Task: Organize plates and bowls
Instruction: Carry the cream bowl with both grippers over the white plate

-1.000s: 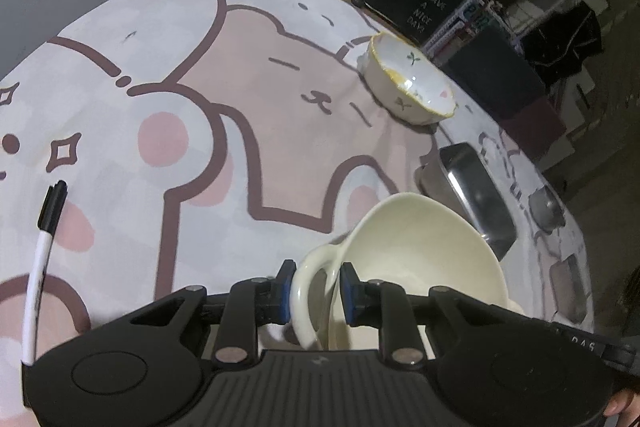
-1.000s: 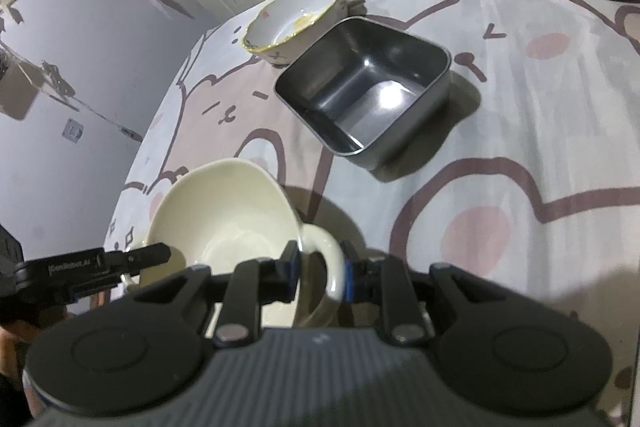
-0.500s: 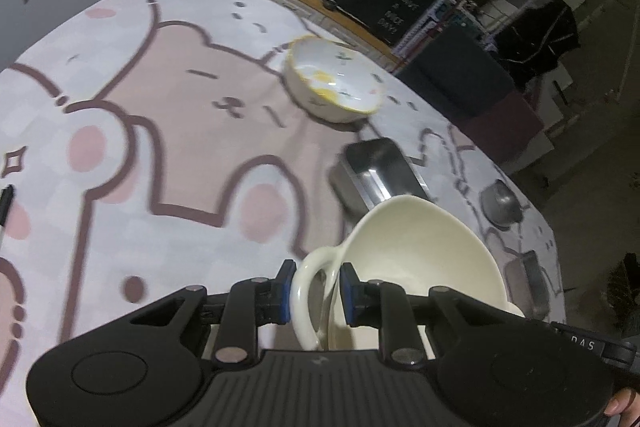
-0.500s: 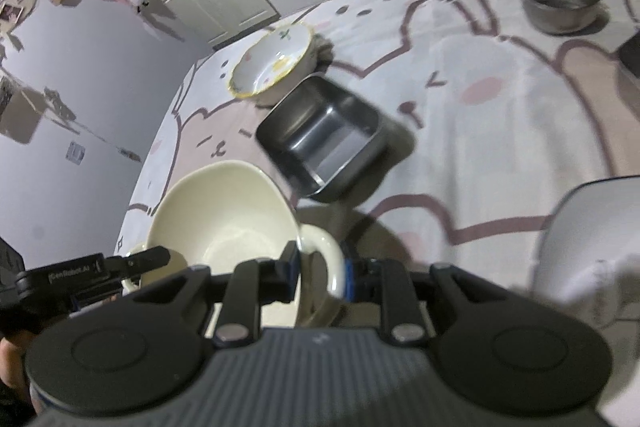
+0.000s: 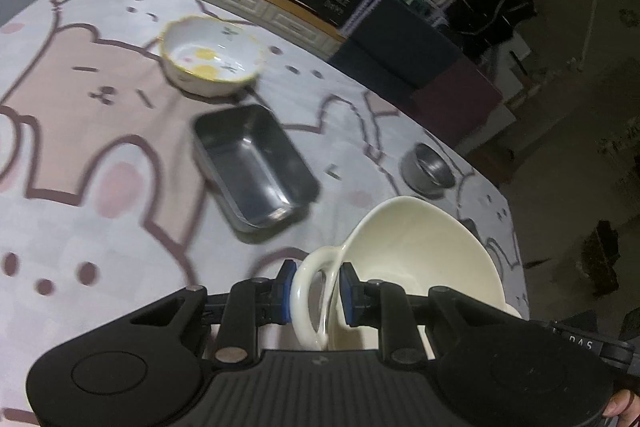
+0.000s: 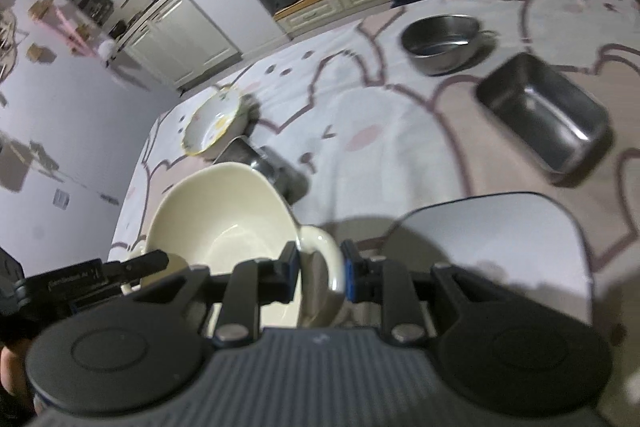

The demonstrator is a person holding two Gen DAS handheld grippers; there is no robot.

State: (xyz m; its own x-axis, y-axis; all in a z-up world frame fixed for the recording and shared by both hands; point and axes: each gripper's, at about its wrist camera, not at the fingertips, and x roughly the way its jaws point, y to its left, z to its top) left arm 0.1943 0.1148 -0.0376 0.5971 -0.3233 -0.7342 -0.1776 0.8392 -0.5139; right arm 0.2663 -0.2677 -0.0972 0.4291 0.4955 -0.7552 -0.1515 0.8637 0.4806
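Cream bowl [image 5: 424, 259] (two handles), left tool [image 5: 314, 293], right tool [image 6: 320, 273] gripping

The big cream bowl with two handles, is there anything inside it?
Empty. The cream bowl shows only bare, smooth glaze inside in both wrist views, while the left gripper and right gripper each pinch a handle.
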